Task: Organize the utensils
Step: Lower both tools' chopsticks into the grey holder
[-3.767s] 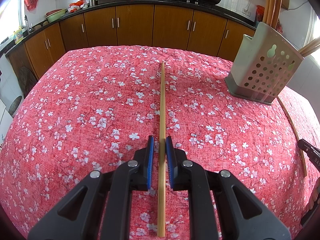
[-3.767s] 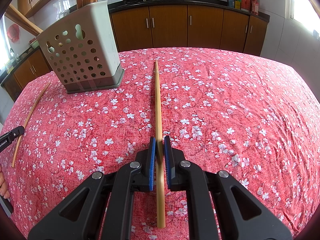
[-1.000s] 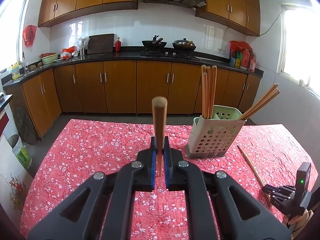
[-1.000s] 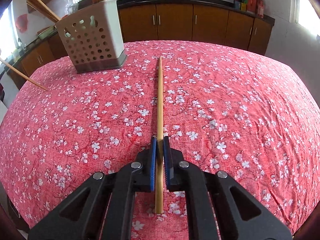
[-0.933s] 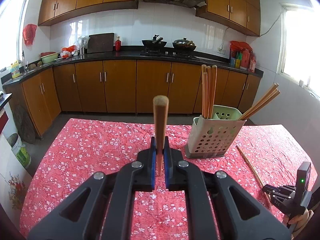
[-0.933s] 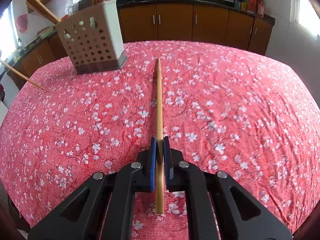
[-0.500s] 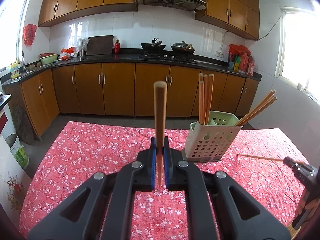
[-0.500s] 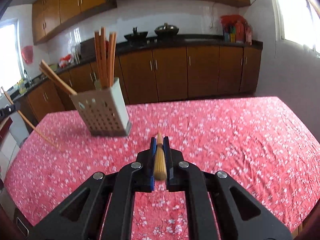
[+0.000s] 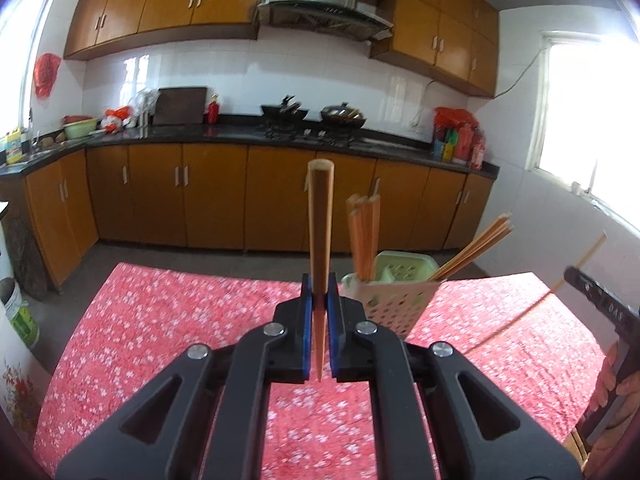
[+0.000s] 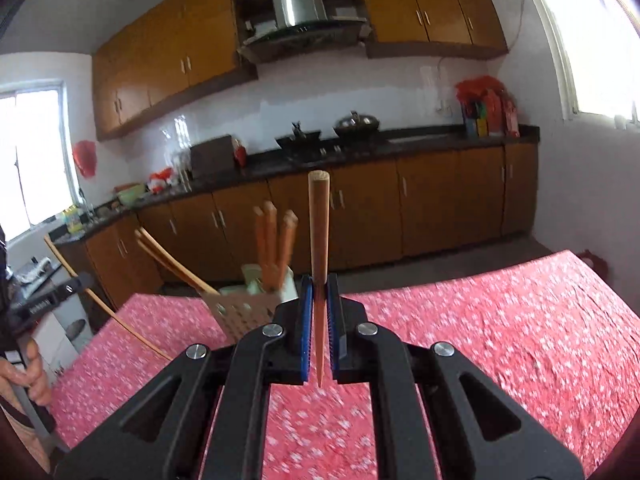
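My left gripper (image 9: 319, 294) is shut on a wooden chopstick (image 9: 320, 216) held upright, above the red flowered tablecloth (image 9: 160, 320). My right gripper (image 10: 319, 292) is shut on a second chopstick (image 10: 319, 232), also raised off the table. The pale perforated utensil holder (image 9: 394, 304) stands just right of my left gripper and holds several chopsticks (image 9: 362, 240). In the right wrist view the holder (image 10: 248, 304) sits just left of my right gripper. The right gripper with its chopstick (image 9: 576, 276) shows at the far right of the left wrist view.
Brown kitchen cabinets (image 9: 216, 200) and a black counter with woks (image 9: 312, 114) run behind the table. A white bucket (image 9: 18, 316) stands on the floor at left. The left gripper (image 10: 52, 296) and a hand show at the left edge of the right wrist view.
My right gripper has lifted its chopstick off the table and tilted it upright. My left gripper has moved closer to the holder with its chopstick still upright.
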The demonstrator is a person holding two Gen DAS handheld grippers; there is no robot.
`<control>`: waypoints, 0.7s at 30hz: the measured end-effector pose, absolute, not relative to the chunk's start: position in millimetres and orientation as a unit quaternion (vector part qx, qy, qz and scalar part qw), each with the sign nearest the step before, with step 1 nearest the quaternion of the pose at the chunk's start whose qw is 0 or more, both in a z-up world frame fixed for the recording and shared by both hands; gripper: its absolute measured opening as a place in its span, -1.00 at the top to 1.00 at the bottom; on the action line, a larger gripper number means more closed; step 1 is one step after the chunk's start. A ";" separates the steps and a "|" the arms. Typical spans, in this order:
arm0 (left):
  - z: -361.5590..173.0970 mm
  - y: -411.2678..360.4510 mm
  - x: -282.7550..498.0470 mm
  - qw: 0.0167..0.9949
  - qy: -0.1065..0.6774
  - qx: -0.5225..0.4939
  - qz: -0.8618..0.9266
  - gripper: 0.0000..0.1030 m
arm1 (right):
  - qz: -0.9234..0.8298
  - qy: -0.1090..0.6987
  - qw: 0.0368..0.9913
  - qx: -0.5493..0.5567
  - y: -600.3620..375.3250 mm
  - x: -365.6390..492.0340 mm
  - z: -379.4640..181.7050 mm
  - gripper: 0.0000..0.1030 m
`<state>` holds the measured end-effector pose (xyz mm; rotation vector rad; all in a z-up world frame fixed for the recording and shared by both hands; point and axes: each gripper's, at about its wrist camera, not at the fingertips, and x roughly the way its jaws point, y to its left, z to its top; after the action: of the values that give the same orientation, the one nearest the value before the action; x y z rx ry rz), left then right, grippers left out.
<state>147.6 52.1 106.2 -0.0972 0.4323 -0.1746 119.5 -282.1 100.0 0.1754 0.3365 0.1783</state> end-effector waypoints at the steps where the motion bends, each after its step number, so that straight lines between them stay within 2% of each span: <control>1: 110.6 49.6 145.8 0.973 0.208 -0.048 -0.092 0.85 | 0.098 0.153 0.979 0.090 -278.2 117.4 110.5 0.86; 10: 159.4 19.2 146.5 0.982 0.135 -0.059 -0.120 0.85 | 0.128 0.069 0.985 0.097 -251.3 120.0 161.4 0.85; 16: 177.5 3.8 170.7 0.987 0.098 -0.067 -0.106 0.85 | 0.118 0.057 0.987 0.089 -236.7 138.2 164.9 0.85; 21: 169.3 -4.9 200.6 0.987 0.101 -0.070 -0.103 0.85 | 0.111 0.069 0.988 0.078 -224.5 161.1 154.9 0.85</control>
<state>200.6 -4.9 169.3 -0.1403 0.2036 -0.2073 161.1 -224.5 154.9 0.1571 0.1378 0.2227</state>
